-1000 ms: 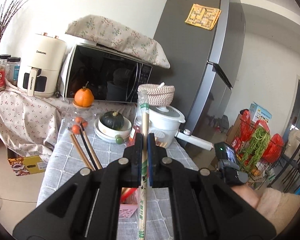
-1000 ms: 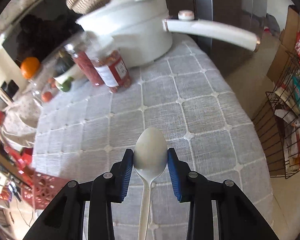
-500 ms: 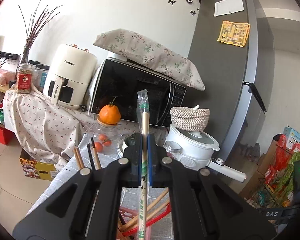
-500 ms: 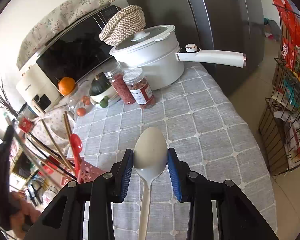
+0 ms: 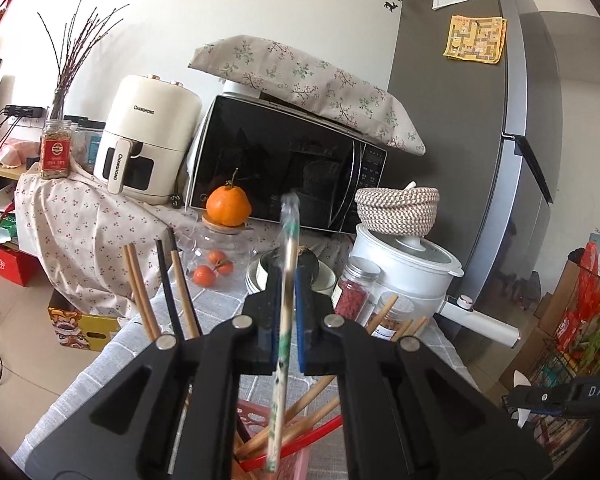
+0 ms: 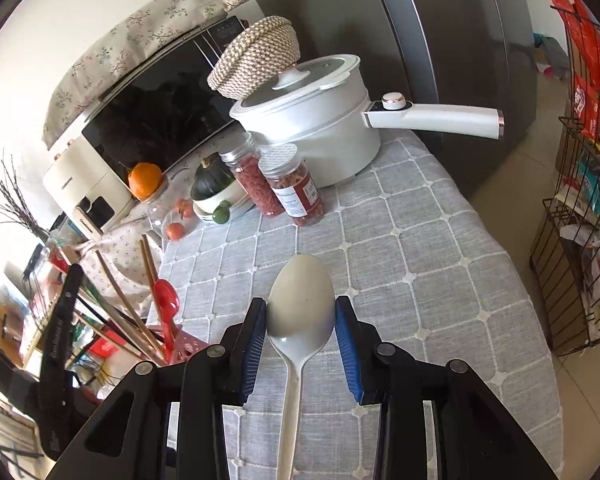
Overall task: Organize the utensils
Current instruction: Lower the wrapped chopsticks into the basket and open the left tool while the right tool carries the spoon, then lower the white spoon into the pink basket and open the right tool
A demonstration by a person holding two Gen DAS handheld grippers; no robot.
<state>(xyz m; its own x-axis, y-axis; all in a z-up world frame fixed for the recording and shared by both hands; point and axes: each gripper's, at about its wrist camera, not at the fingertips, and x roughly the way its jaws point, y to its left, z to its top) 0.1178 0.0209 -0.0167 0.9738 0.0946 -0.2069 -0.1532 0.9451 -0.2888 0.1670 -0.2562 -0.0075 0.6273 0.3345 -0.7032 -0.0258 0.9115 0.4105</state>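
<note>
Bright, even daylight, strong fisheye bending at dark rounded edges.
The microwave door (image 5: 288,172) mirrors the room; the wrapped chopsticks (image 5: 286,280) blur slightly; the fridge (image 5: 460,160) bows.

Around you: white wall (image 5: 228,4), tall grey fridge (image 5: 452,128), microwave (image 5: 284,168) under floral cloth, pale tiled floor (image 5: 16,320), daylight.

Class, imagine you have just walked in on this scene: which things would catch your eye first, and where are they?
The white spoon stands out, its bowl clamped between the right gripper's blue pads above the checked tablecloth. The left gripper pinches a wrapped chopstick pair over the pink holder bristling with chopsticks. Behind, a bright orange sits before the black microwave.
</note>
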